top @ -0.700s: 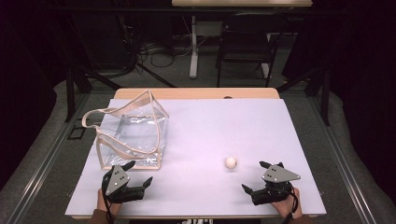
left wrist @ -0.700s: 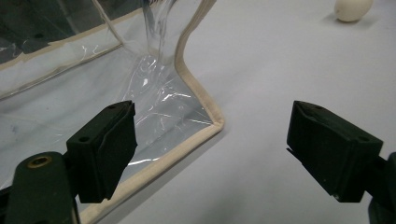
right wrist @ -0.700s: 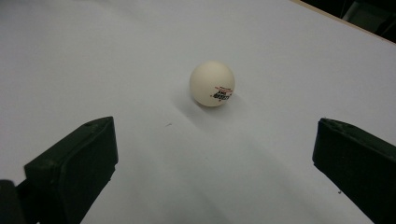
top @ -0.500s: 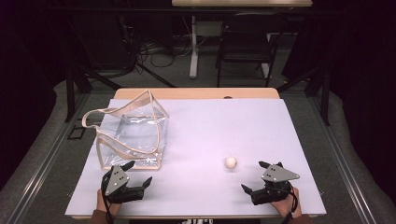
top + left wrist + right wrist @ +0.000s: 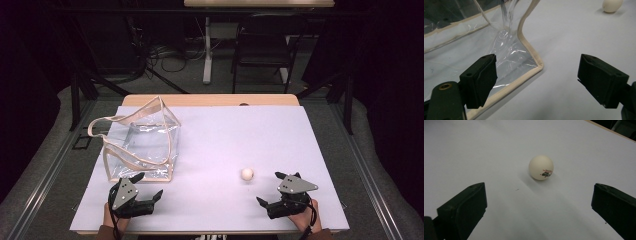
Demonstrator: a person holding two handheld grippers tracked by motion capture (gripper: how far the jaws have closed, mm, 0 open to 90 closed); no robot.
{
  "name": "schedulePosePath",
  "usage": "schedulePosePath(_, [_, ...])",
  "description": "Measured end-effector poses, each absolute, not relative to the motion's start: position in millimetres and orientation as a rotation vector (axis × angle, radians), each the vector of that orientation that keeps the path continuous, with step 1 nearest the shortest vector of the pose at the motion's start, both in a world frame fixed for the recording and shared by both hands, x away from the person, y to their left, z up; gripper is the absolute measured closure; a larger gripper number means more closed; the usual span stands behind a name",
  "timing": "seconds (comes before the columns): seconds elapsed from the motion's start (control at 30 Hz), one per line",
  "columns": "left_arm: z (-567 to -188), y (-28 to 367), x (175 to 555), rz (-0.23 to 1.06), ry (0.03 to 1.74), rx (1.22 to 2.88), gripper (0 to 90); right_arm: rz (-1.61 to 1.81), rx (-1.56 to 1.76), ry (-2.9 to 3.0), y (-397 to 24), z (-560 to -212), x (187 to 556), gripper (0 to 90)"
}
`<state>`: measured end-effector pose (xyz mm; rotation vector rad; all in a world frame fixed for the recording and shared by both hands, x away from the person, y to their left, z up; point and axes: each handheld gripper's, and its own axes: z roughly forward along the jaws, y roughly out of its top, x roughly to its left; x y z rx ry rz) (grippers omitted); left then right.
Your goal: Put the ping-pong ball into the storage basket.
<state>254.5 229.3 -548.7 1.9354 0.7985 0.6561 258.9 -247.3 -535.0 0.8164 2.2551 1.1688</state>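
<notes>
1. Ball (image 5: 247,173): white, printed mark on its side, resting on the table (image 5: 280,135) near the front edge, right of centre
2. Right gripper (image 5: 272,189): near the front right corner, jaws spread wide, ball just beyond them, untouched
3. Left gripper (image 5: 148,185): near the front left corner, jaws spread, empty
4. Clear bag (image 5: 142,145): beige trim, upright just behind the left gripper, towards the left edge

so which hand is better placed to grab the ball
Right. The right gripper sits close to the ball, and in its own view the ball lies just ahead between its open fingers. The left gripper faces the clear bag.
</notes>
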Motion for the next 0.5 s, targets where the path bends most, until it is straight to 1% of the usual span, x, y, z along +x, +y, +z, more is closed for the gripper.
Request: schedulePosePath(0.5, [-549.1, 229.3, 255.2, 0.665, 0.806, 1.93, 16.1, 1.149, 0.811, 2.263, -238.8, -523.1, 272.9, 0.0])
